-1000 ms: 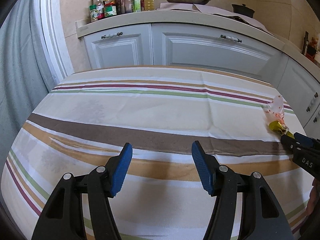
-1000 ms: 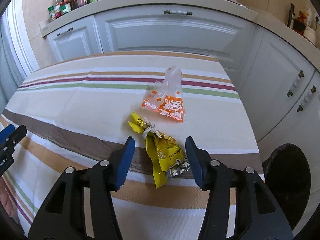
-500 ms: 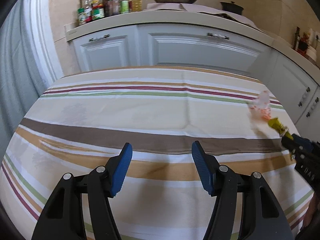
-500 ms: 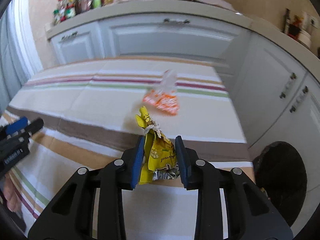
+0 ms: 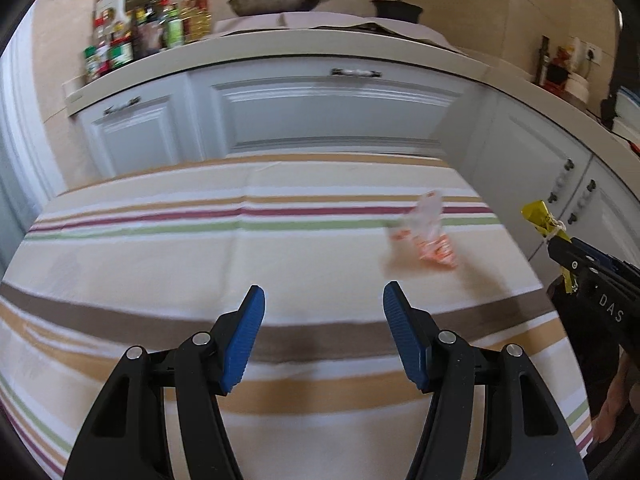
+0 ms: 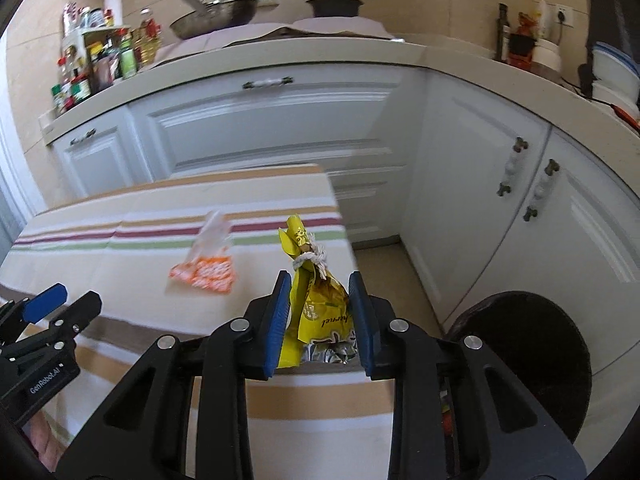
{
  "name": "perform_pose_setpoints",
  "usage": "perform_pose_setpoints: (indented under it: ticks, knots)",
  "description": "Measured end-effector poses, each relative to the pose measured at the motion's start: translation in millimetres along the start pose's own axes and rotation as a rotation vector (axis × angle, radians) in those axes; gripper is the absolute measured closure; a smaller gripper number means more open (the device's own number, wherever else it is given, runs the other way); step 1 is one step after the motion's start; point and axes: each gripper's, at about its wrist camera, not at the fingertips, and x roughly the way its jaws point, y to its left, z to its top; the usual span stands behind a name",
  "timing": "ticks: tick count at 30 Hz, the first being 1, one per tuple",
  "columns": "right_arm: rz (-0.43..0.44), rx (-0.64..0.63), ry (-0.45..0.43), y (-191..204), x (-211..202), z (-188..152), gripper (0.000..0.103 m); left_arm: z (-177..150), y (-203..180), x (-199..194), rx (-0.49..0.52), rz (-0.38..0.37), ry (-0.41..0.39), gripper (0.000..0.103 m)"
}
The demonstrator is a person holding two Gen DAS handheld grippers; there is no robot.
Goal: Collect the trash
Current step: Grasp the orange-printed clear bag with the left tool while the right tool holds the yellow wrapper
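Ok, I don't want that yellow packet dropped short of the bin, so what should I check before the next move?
1. Right gripper fingers pressed on yellow packet: ok.
2. Packet lifted clear of the striped tablecloth: ok.
3. Black bin mouth open, low at the right: ok.
4. Packet over the bin: not ok, it hangs over the table edge.
5. Left gripper open, nothing between its fingers: ok.
6. Orange packet left on the cloth: not ok, uncollected.
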Motion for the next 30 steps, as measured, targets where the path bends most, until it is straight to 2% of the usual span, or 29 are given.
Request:
perform_pose_setpoints:
  ticks: [8,12,21,24,26,30]
  knots:
    - [-0.019,0.017,-0.016,-25,5,6,0.076,21,-39,23,0.042,-0.056,0.008,0.042]
    - [-0.029,0.030,-0.022,-37,7,8,0.076,27,-57,39,0.079,-0.057,0.018,0.042]
    - [-0.042,0.055,-0.020,-59,12,5,0.076,32,-68,69,0.086,-0.050,0.079,0.044]
    - [-0.040,0.061,-0.017,-62,14,3,0.076,30,-72,74,0.100,-0.054,0.098,0.058]
    - [-0.038,0.064,-0.016,-63,15,3,0.076,29,-74,78,0.105,-0.060,0.115,0.072]
    - [-0.037,0.067,-0.017,-65,15,2,0.076,27,-77,75,0.128,-0.052,0.094,0.076]
